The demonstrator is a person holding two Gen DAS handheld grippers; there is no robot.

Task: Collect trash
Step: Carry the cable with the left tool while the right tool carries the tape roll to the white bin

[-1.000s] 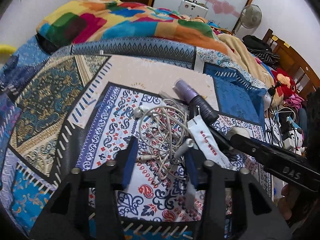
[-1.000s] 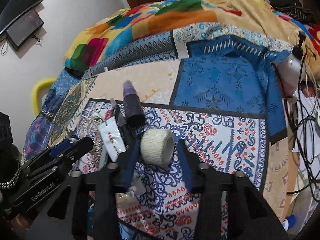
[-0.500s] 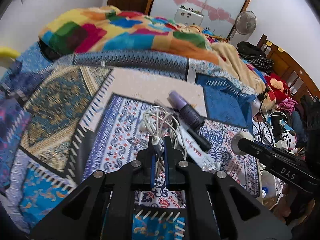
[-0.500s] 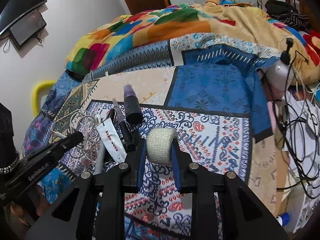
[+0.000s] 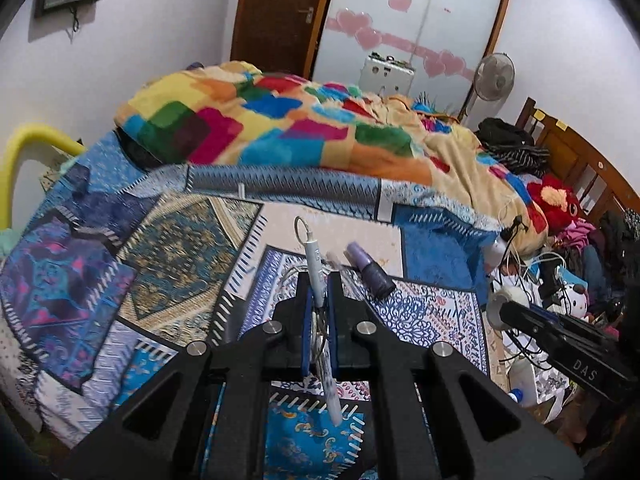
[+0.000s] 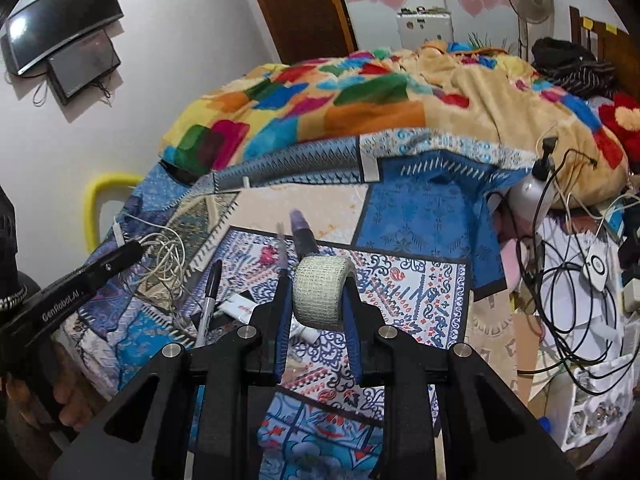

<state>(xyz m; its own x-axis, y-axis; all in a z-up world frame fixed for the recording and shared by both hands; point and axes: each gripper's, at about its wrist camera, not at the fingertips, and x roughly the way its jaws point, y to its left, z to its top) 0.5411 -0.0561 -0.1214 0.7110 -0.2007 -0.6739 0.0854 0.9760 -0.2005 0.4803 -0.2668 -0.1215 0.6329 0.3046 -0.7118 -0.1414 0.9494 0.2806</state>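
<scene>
Cable (image 5: 314, 264) sits pinched in your left gripper (image 5: 319, 300), whose blue pads are pressed together on the white tangle; a plug end sticks up past the fingertips and a loose strand hangs down under them. In the right wrist view that same gripper (image 6: 120, 258) shows at the left edge with the coils (image 6: 166, 256) dangling from it above the bed (image 6: 416, 216). Your right gripper (image 6: 319, 300) is clamped on a tape roll (image 6: 320, 292), a pale woven band standing on edge between the pads and clear of the patterned cover. From the left view you can see the roll (image 5: 496, 306) at the tip of the right gripper, off to the right over the bed's edge. A purple bottle (image 5: 370, 270) lies on its side on the cover just beyond your left fingertips, with a thin clear tube (image 5: 334, 258) beside it. A black pen (image 6: 210, 292) and a white sachet (image 6: 240, 306) lie on the cover between the two grippers in the right view. A bright patchwork blanket (image 5: 280, 128) is heaped across the far part of the bed.
</scene>
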